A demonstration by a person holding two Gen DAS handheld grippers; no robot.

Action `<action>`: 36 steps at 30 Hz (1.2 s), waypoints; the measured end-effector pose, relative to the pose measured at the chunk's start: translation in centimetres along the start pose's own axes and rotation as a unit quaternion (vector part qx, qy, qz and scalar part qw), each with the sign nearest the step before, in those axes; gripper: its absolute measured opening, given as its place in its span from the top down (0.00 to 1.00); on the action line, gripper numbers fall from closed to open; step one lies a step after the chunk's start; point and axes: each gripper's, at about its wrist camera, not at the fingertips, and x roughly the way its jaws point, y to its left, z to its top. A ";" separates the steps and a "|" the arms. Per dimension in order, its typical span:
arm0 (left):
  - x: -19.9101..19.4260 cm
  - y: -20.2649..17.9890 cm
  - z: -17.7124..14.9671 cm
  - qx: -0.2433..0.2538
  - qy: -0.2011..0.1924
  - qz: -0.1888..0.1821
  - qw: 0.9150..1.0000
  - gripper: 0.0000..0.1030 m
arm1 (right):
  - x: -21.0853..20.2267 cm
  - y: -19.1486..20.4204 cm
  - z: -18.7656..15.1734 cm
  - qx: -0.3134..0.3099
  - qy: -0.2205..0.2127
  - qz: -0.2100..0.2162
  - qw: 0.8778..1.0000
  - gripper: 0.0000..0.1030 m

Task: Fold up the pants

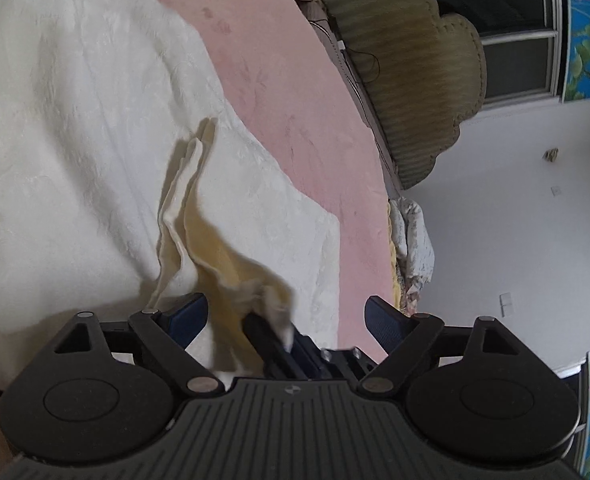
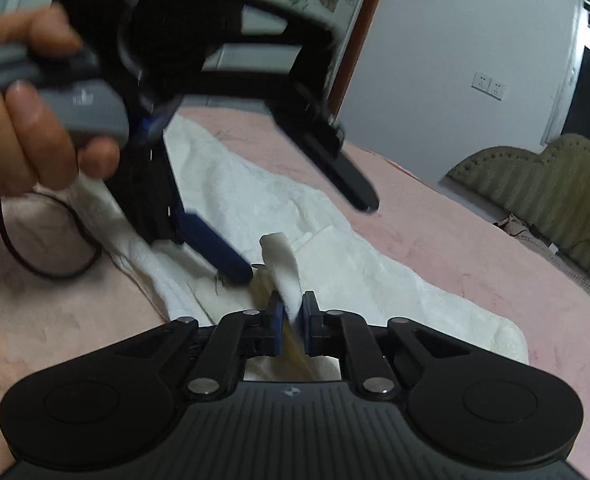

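Right up close, the right gripper has its jaws pinching a raised fold of the white textured cotton pants, yellowish lining showing beneath. Just beyond, the left gripper, held in a person's hand, hangs over the same spot with jaws spread wide, nothing caught (one blue pad nearly at the cloth). The pants lie stretched out on the pink bed sheet, mostly flat. Folding looks barely begun: one edge lifted, every fold left. Farther back, an olive scalloped headboard.
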 end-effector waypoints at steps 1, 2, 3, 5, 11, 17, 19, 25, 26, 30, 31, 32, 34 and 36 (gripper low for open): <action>0.2 0.1 0.2 -0.007 -0.003 -0.004 1.000 0.16 | -0.3 -0.5 0.1 0.013 -0.006 0.005 1.000 0.92; 0.5 0.2 0.5 -0.015 -0.006 -0.008 1.000 0.22 | -0.7 -1.0 0.2 0.023 -0.012 0.009 1.000 0.92; 0.8 0.4 0.8 -0.022 -0.010 -0.012 1.000 0.38 | -1.0 -1.3 0.3 0.030 -0.016 0.011 0.999 0.92; 1.4 0.5 1.2 -0.026 -0.007 -0.010 1.000 0.72 | -1.3 -1.8 0.5 0.038 -0.021 0.019 0.999 0.92; -0.2 -1.1 -0.4 0.078 -0.053 0.053 0.994 0.87 | -1.4 -1.1 0.4 0.027 -0.018 0.032 0.999 0.92; -0.4 -1.2 -1.3 0.147 -0.051 0.135 0.979 0.87 | 0.0 0.3 0.6 0.020 0.008 0.059 0.998 0.91; 0.3 -0.7 -1.7 0.155 -0.046 0.146 0.976 0.86 | 0.6 0.6 0.4 0.009 0.041 0.069 0.997 0.88; 0.2 -0.7 -2.1 0.182 -0.054 0.156 0.969 0.85 | -4.4 -5.8 0.4 0.100 0.012 0.098 0.990 0.87; 0.3 -0.8 -2.2 0.186 -0.055 0.158 0.968 0.85 | -4.9 -7.3 0.0 0.124 0.009 0.074 0.989 0.87; 0.1 -0.6 -2.4 0.193 -0.056 0.161 0.966 0.84 | -3.6 -11.0 -3.6 0.180 0.109 -0.001 0.978 0.88; 0.1 -0.6 -2.5 0.196 -0.056 0.162 0.965 0.84 | -3.5 -10.8 -4.4 0.172 0.125 0.008 0.977 0.88; 0.1 -0.6 -2.5 0.199 -0.057 0.164 0.964 0.84 | -4.1 -10.4 -4.7 0.159 0.116 0.003 0.980 0.88; 0.2 -0.8 -2.6 0.205 -0.057 0.169 0.962 0.84 | -4.8 -10.0 -4.3 0.151 0.113 -0.009 0.982 0.87; 0.2 -1.0 -2.8 0.211 -0.058 0.173 0.960 0.83 | -5.0 -10.0 -3.7 0.155 0.095 -0.022 0.983 0.87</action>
